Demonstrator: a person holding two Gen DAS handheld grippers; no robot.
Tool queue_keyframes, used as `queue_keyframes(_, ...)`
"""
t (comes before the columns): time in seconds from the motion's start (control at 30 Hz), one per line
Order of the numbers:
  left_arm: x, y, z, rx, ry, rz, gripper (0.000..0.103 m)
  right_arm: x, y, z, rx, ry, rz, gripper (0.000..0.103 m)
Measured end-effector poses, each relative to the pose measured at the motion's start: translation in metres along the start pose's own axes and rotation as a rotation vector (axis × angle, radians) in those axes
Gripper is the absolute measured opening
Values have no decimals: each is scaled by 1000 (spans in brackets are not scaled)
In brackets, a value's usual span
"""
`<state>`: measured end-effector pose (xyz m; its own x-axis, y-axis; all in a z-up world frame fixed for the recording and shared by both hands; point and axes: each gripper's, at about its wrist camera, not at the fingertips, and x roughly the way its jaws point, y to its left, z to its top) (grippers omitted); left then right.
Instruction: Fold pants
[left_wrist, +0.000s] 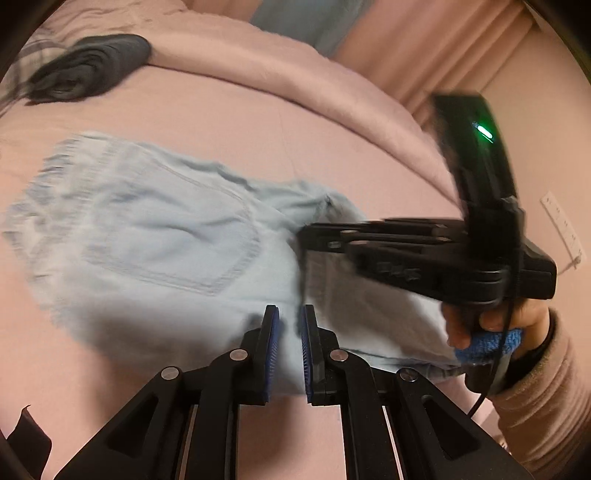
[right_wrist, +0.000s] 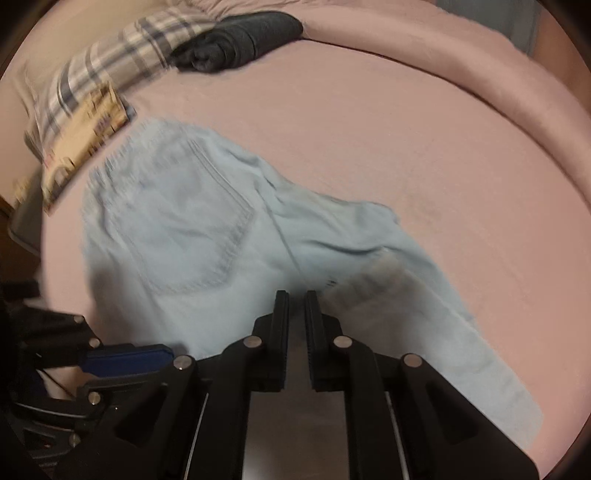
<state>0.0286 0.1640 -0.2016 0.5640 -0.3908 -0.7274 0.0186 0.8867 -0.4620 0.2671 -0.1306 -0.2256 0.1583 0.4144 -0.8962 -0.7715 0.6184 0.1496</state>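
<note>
Light blue denim pants (left_wrist: 166, 236) lie on a pink bed sheet (left_wrist: 258, 122), back pocket up, waistband to the left. My left gripper (left_wrist: 290, 332) is shut on the pants' near edge, with blue fabric between its blue pads. My right gripper (left_wrist: 310, 236) shows in the left wrist view, reaching in from the right over the pants. In the right wrist view the pants (right_wrist: 207, 221) spread ahead, and my right gripper (right_wrist: 296, 314) is nearly closed, with denim running between the fingers. The left gripper's blue pad (right_wrist: 125, 358) shows at lower left.
A folded dark grey garment (left_wrist: 92, 64) lies at the back left of the bed (right_wrist: 240, 35). A plaid pillow (right_wrist: 110, 62) and a yellow printed box (right_wrist: 81, 144) sit at the left. A rolled pink duvet (left_wrist: 295, 70) borders the far side.
</note>
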Motion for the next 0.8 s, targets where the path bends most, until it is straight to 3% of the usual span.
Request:
queue_keyframes(0.07, -22, 18, -1, -63, -48, -8, 47, -18, 9, 1, 2, -58, 21, 11)
queue_keyframes(0.17, -55, 50, -8, -211, -152, -48, 70, -41, 18, -5, -3, -115, 23, 14)
queue_keyframes(0.23, -71, 78, -13, -323, -206, -76, 75, -48, 25, -11, 14, -131, 66, 18)
queue_keyframes(0.37, -81, 117, -25, -499, -264, -38, 82, -50, 45, -27, 16, -138, 111, 23)
queue_keyframes(0.47, -75, 141, -32, -613, -259, -111, 83, -45, 59, -38, 30, -138, 146, 24)
queue_keyframes(0.67, -52, 163, -25, -703, -199, -133, 85, -39, 66, -53, 79, -124, 197, 24)
queue_keyframes(0.8, -43, 163, -12, -741, -181, -159, 93, -41, 69, -55, 77, -123, 191, 24)
